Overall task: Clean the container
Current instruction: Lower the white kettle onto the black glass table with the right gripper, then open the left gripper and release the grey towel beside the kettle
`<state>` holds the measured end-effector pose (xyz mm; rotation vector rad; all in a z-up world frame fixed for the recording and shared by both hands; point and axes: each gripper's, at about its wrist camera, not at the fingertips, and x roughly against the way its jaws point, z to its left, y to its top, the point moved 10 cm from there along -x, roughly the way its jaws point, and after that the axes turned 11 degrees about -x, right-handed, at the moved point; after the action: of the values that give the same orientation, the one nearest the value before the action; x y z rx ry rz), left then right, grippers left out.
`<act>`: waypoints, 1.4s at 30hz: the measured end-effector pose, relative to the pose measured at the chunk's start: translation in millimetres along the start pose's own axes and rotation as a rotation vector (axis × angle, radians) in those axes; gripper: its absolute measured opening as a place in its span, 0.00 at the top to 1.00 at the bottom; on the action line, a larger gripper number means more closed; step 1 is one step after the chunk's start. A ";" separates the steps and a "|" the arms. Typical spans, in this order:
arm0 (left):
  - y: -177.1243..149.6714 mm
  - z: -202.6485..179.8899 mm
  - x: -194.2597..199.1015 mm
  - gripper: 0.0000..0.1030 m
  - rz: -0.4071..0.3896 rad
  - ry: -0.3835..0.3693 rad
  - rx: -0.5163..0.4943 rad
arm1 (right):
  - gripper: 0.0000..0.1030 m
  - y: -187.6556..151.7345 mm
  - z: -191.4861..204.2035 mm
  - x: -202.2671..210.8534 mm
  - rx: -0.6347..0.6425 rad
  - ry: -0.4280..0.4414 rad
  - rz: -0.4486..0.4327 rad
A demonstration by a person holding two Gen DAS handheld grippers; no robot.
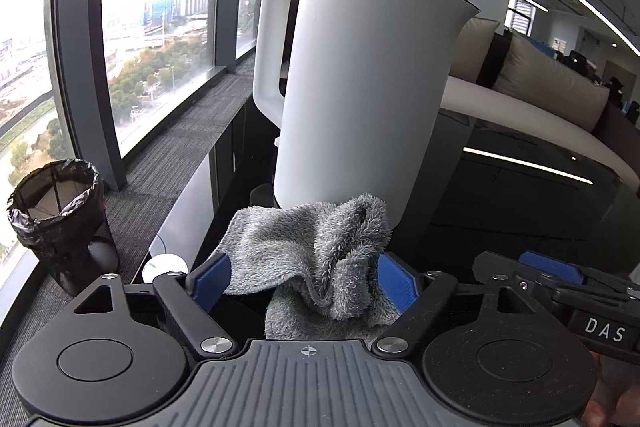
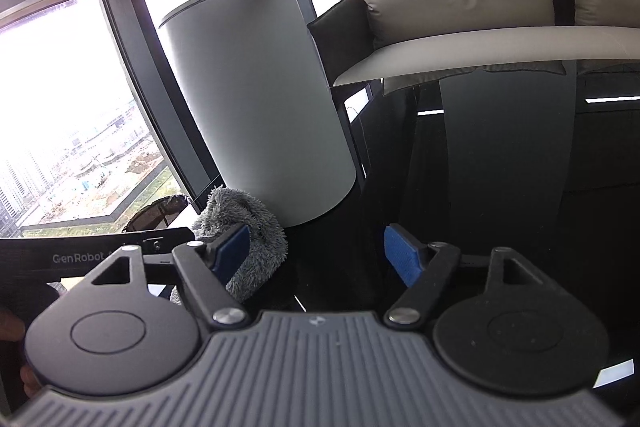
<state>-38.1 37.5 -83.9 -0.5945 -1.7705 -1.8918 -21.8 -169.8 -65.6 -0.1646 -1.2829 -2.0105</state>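
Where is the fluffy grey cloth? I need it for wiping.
The fluffy grey cloth sits between the left gripper's blue pads, against the white kettle's base.

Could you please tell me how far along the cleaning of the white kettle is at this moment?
Done: the left gripper has the fluffy grey cloth between its blue-padded fingers, close to the base of the tall white plastic kettle, lid closed.
In hand: bringing the cloth to the kettle wall; contact can't be confirmed.
Left: wiping the body. The right gripper is open and empty beside the kettle, perhaps to steady it.
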 end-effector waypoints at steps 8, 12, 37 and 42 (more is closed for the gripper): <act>-1.7 9.3 12.2 0.01 -0.021 0.015 -0.004 | 0.10 -6.5 11.4 10.0 0.014 -0.007 -0.010; -6.3 16.1 15.5 0.01 0.005 0.005 0.015 | 0.04 -7.1 10.5 16.5 0.012 -0.030 -0.018; -22.4 41.0 57.1 0.01 -0.018 0.064 -0.030 | 0.01 -26.1 41.1 43.9 0.044 -0.114 -0.016; -24.2 43.3 63.2 0.01 -0.033 0.068 -0.035 | 0.01 -32.5 44.1 46.7 0.049 -0.130 -0.016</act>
<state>-103.4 78.7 -61.5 -0.5102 -1.7177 -1.9452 -88.0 -149.5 -45.9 -0.2665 -1.4173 -2.0070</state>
